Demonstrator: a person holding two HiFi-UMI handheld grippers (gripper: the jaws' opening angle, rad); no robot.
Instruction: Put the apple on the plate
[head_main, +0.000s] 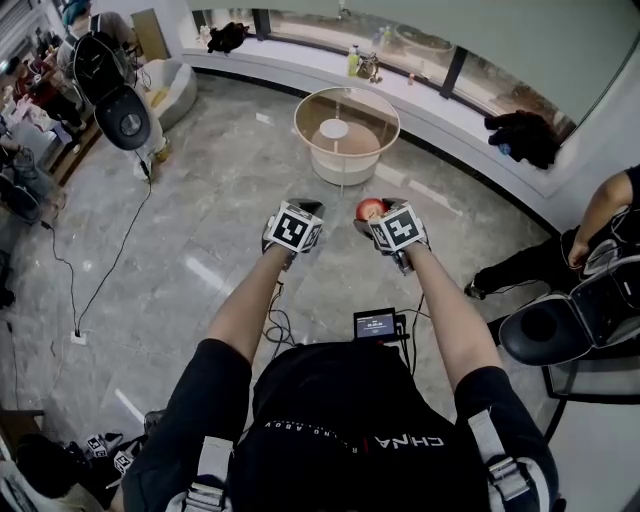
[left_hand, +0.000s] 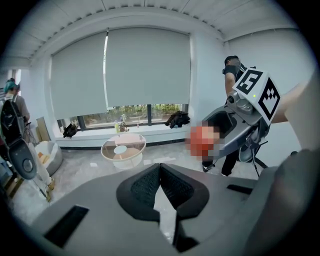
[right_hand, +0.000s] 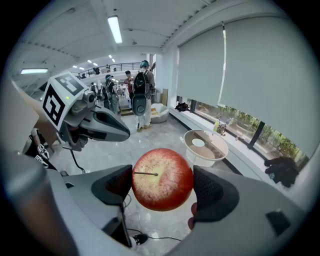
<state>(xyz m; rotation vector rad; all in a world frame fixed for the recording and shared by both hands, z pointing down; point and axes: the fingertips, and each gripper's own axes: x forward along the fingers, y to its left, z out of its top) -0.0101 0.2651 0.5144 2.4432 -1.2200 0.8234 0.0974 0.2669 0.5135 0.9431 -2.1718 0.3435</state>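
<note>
A red and yellow apple (right_hand: 162, 177) sits between the black pads (right_hand: 114, 184) of my right gripper (head_main: 375, 216), which is shut on it and holds it in the air, stem towards the camera. The same apple (head_main: 369, 206) shows in the head view in front of the marker cube. Beside it on the left, my left gripper (head_main: 303, 212) is shut with nothing in it, its pads (left_hand: 145, 186) meeting at the tips. Ahead on the floor stands a round glass table (head_main: 297, 122) that carries a small white plate (head_main: 334, 129), some way beyond both grippers.
A person sits at the right (head_main: 600, 230) next to dark chairs (head_main: 560, 325). Another person with a backpack (head_main: 105, 70) stands far left. A black cable (head_main: 110, 270) runs over the marble floor. Bottles (head_main: 358, 62) and dark bags (head_main: 522, 135) lie on the window sill.
</note>
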